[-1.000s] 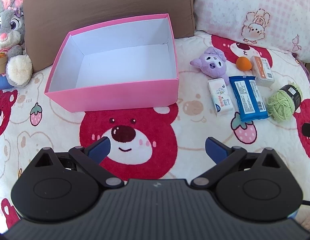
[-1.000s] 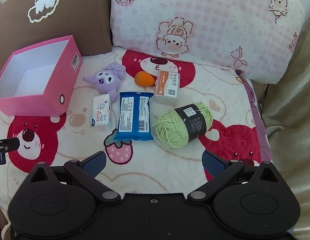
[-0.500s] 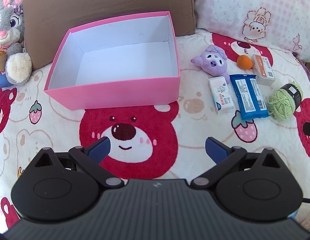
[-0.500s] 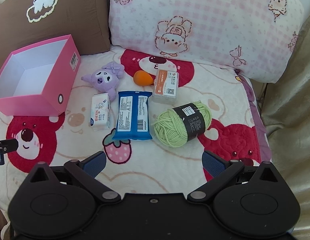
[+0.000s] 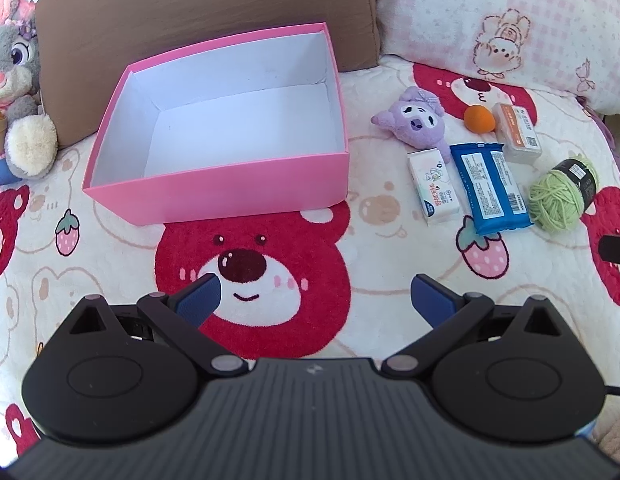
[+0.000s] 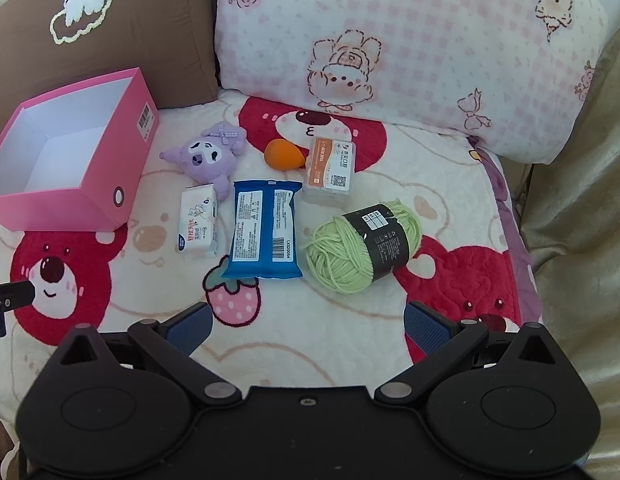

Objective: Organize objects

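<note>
An empty pink box with a white inside stands on the bear-print blanket, left of a cluster of loose items: a purple plush, an orange egg-shaped sponge, an orange-labelled clear case, a white tissue pack, a blue wipes pack and a green yarn ball. My left gripper hovers open in front of the box. My right gripper hovers open just before the blue pack and the yarn. Both hold nothing.
A brown cushion and a pink checked pillow stand behind the items. A grey rabbit plush sits at the far left. A beige cover drapes along the right edge.
Both grippers have shifted slightly, so the items have drifted a little in each view. Nothing on the blanket has moved, and both grippers stay open.
</note>
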`<state>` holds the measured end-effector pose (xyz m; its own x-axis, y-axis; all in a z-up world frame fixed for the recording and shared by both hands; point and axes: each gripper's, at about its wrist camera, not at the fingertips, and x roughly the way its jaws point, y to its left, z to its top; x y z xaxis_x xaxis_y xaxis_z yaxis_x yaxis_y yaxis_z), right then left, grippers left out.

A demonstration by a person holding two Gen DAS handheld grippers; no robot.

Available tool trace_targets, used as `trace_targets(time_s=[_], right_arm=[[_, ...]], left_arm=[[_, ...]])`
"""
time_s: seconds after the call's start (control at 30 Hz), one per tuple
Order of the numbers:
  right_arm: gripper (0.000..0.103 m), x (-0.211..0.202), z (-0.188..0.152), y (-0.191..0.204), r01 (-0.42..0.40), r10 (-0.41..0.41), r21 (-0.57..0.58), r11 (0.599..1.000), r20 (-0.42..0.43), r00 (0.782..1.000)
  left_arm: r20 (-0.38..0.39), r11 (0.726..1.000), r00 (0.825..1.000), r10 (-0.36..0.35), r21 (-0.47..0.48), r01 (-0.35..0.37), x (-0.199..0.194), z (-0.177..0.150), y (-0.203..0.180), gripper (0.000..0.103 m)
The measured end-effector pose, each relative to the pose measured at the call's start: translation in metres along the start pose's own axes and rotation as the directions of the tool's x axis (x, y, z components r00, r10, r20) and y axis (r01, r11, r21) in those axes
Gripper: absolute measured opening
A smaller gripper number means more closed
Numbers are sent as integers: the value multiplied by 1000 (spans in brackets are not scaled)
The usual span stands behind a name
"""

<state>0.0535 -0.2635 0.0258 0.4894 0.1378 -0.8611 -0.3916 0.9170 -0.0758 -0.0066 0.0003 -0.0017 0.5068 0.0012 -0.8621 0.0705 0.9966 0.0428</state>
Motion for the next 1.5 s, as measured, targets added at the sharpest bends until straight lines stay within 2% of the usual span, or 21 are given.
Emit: trace_targets(time_s=[0.13,0.23,0.3,0.4,0.5,0.57,0.73,0.83,0.93,1.07,1.2,1.4,1.5], right_arm=[[103,-3,1,-3,-24,24,5,1000,-2,1000],[103,-15,6,-17,-102,101,23,995,30,994],[103,-25,9,-33,-171,166,59,983,85,982],[103,-38,8,-56,-249,227,84,965,212,951],[103,-44,4,-78,-320,271,88,943,353,895],[103,-39,7,-92,-368,302,104,924,391,870],[103,-1,18,-120,-410,341,259,875,271,900],[103,20,18,-127,-413,367,302,859,201,909],[103,39,17,-132,-408,383,358,840,143,913],[103,55,16,-145,-361,345,436,824,120,931],[103,72,14,-157,-369,370,496,786,100,924],[103,106,5,-167,-384,441,603,699,59,896],[103,121,-6,-175,-376,460,687,622,68,885]], left_arm=[[12,1000,1000,2,23,-2,-6,3,-5,103],[22,999,1000,-17,44,16,-13,10,-10,103],[34,997,999,-28,73,25,-19,18,-17,103],[40,990,997,-60,130,55,-26,32,-28,103],[38,979,991,-126,168,118,-32,46,-40,102],[36,969,985,-169,190,159,-34,55,-51,102],[18,939,974,-227,269,214,-26,72,-81,102],[-25,921,962,-271,285,267,-15,82,-97,100],[-20,905,957,-289,321,279,-4,89,-112,100],[-38,895,935,-352,279,348,18,100,-120,100],[-65,890,923,-380,246,384,44,105,-128,98],[-127,861,882,-453,193,470,84,103,-139,96],[-106,813,841,-530,220,539,93,95,-146,95]])
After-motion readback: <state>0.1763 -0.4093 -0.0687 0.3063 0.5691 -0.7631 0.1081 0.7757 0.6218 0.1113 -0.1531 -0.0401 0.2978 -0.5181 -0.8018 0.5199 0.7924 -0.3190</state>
